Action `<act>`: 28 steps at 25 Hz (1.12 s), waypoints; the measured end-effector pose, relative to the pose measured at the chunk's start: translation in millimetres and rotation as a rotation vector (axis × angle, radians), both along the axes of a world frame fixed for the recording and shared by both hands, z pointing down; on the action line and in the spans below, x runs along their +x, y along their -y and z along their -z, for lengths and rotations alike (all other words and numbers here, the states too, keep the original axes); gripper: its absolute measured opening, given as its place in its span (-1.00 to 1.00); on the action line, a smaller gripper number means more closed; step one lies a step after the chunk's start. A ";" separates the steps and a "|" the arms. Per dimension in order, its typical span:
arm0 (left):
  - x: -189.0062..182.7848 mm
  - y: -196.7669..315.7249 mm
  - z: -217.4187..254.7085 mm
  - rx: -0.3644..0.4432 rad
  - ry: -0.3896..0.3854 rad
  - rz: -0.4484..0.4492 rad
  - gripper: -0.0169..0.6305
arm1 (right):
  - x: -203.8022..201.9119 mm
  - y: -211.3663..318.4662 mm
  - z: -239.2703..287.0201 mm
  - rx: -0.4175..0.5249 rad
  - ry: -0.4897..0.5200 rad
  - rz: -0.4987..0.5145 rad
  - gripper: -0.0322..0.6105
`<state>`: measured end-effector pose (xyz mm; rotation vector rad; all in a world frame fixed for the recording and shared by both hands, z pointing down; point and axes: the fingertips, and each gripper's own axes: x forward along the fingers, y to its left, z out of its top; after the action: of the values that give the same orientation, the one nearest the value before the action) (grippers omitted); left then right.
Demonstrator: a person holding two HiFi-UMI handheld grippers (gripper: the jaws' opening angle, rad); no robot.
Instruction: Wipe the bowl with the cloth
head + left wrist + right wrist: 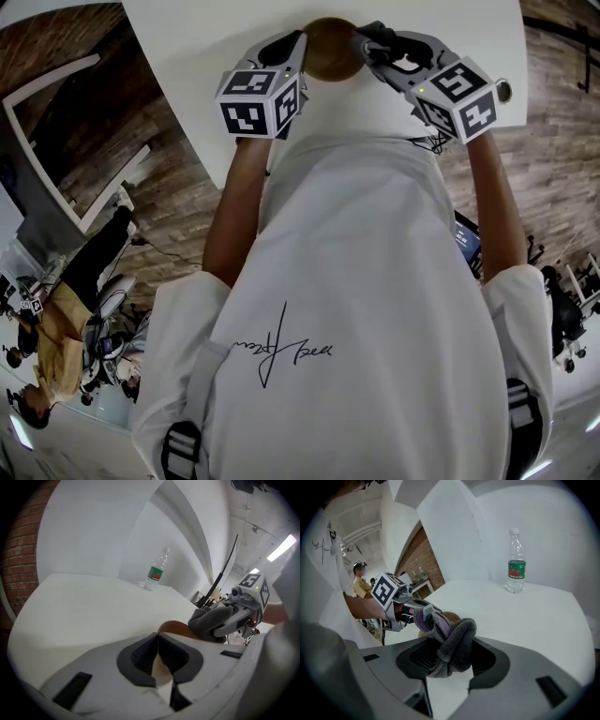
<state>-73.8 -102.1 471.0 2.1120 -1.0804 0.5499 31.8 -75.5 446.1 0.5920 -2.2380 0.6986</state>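
Note:
A brown bowl (332, 47) sits on the white table (187, 56), between my two grippers. My left gripper (284, 49) is at the bowl's left edge. In the left gripper view its jaws (158, 637) are nearly together, pinching the rim of the bowl (177, 628). My right gripper (373, 45) is at the bowl's right side, shut on a bunched dark grey cloth (452, 641). That cloth (211, 623) hangs over the bowl's far side. Most of the bowl (450, 617) is hidden behind the cloth in the right gripper view.
A clear plastic water bottle (516, 563) with a green label stands upright farther back on the table (84, 606), well away from the bowl; the bottle (156, 570) also shows in the left gripper view. Brick wall and wooden floor lie beyond the table's edges. People stand at the room's far left.

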 end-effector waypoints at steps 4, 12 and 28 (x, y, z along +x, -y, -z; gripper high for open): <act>-0.2 0.1 0.7 0.001 0.001 0.000 -0.90 | -0.7 5.9 0.7 0.007 -0.002 0.008 -0.34; 1.3 0.7 -0.2 -0.002 0.003 0.003 -0.90 | -0.8 15.4 0.0 0.017 -0.008 0.034 -0.34; -6.7 -0.4 1.4 -0.001 -0.002 0.007 -0.90 | -17.7 31.7 1.6 0.042 -0.028 0.098 -0.34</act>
<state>-80.5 -101.6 469.5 2.1067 -1.0856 0.5443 14.0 -107.2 444.5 0.5056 -2.2443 0.5921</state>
